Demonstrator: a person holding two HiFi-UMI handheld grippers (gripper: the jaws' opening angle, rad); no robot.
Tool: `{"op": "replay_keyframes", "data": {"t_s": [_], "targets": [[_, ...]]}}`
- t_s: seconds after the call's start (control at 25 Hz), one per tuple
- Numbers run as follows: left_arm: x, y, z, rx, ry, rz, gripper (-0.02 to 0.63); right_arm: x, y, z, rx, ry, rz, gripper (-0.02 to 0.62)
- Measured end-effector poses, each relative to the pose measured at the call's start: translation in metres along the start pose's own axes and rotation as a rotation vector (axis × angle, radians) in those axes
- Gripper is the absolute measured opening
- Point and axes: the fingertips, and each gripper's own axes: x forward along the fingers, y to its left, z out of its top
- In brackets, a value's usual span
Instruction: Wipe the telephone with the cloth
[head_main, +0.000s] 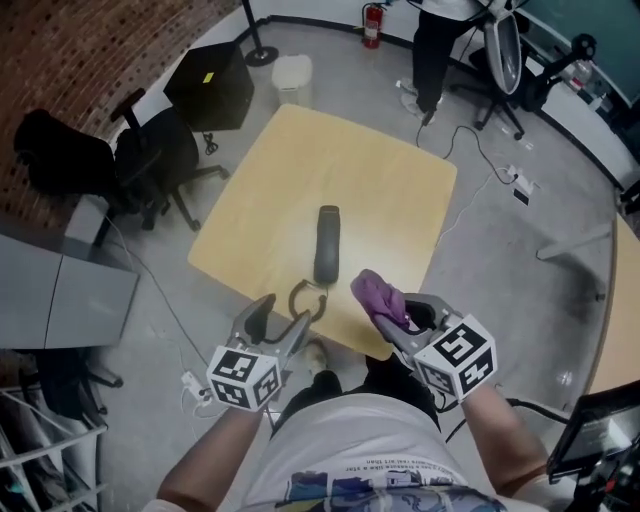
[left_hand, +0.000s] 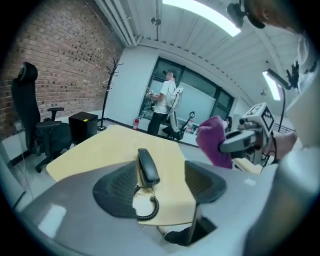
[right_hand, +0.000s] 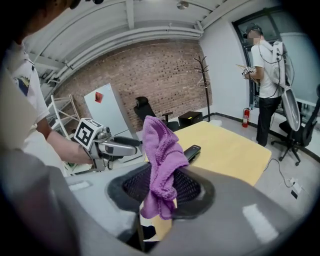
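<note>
A dark telephone handset (head_main: 327, 245) lies on the pale wooden table (head_main: 380, 170), its coiled cord (head_main: 305, 298) trailing to the near edge. My left gripper (head_main: 283, 318) hovers just over that edge with its jaws apart and nothing between them; the left gripper view shows the handset (left_hand: 147, 167) past the gap. My right gripper (head_main: 395, 315) is shut on a bunched purple cloth (head_main: 378, 295), held above the table's near corner to the right of the handset. The cloth (right_hand: 161, 165) droops between the right jaws.
Black office chairs (head_main: 150, 160) and a black box (head_main: 210, 85) stand left of the table, and a white bin (head_main: 292, 78) stands behind it. A person (head_main: 435, 50) stands at the back by another chair. Cables (head_main: 495, 165) run over the floor at the right.
</note>
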Motion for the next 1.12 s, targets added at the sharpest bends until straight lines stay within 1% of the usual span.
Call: {"op": "replay_keyframes", "data": {"t_s": [0.08,0.16,0.2,0.24,0.28,0.4,0.48,0.6,0.68,0.76,0.92,1.0,1.12], "targets": [[-0.011,-0.005,0.002,0.023,-0.016,-0.05,0.244,0.001,0.016,-0.001,0.005,-0.008,-0.02,0.112],[-0.02,-0.009,0.005,0.058,-0.031,-0.081,0.186,0.0,0.03,-0.002,0.007,-0.02,-0.03,0.112],[-0.024,-0.012,0.007,0.079,-0.04,-0.091,0.137,-0.002,0.036,-0.002,0.006,-0.024,-0.031,0.112],[-0.028,-0.016,0.009,0.097,-0.049,-0.098,0.104,-0.004,0.041,-0.003,0.002,-0.027,-0.031,0.112],[-0.031,-0.02,0.012,0.109,-0.06,-0.101,0.093,-0.006,0.045,-0.004,-0.006,-0.029,-0.03,0.112],[-0.045,-0.033,0.015,0.104,-0.099,-0.095,0.005,-0.016,0.053,-0.005,-0.038,-0.041,-0.029,0.112],[-0.057,-0.048,0.012,0.086,-0.121,-0.097,0.003,-0.024,0.057,-0.008,-0.056,-0.056,-0.026,0.112],[-0.066,-0.081,-0.001,0.078,-0.116,-0.123,0.003,-0.043,0.063,-0.019,-0.085,-0.082,-0.015,0.112],[-0.073,-0.102,-0.009,0.081,-0.113,-0.144,0.003,-0.054,0.069,-0.029,-0.103,-0.092,0.004,0.112],[-0.084,-0.124,-0.019,0.079,-0.114,-0.148,0.003,-0.063,0.079,-0.043,-0.121,-0.094,0.036,0.112],[-0.095,-0.179,-0.04,0.023,-0.129,-0.153,0.003,-0.102,0.091,-0.074,-0.146,-0.098,0.078,0.112],[-0.101,-0.203,-0.054,0.003,-0.123,-0.145,0.003,-0.118,0.097,-0.089,-0.151,-0.094,0.098,0.11],[-0.115,-0.23,-0.075,0.009,-0.083,-0.145,0.003,-0.136,0.108,-0.106,-0.157,-0.095,0.12,0.112]]}}
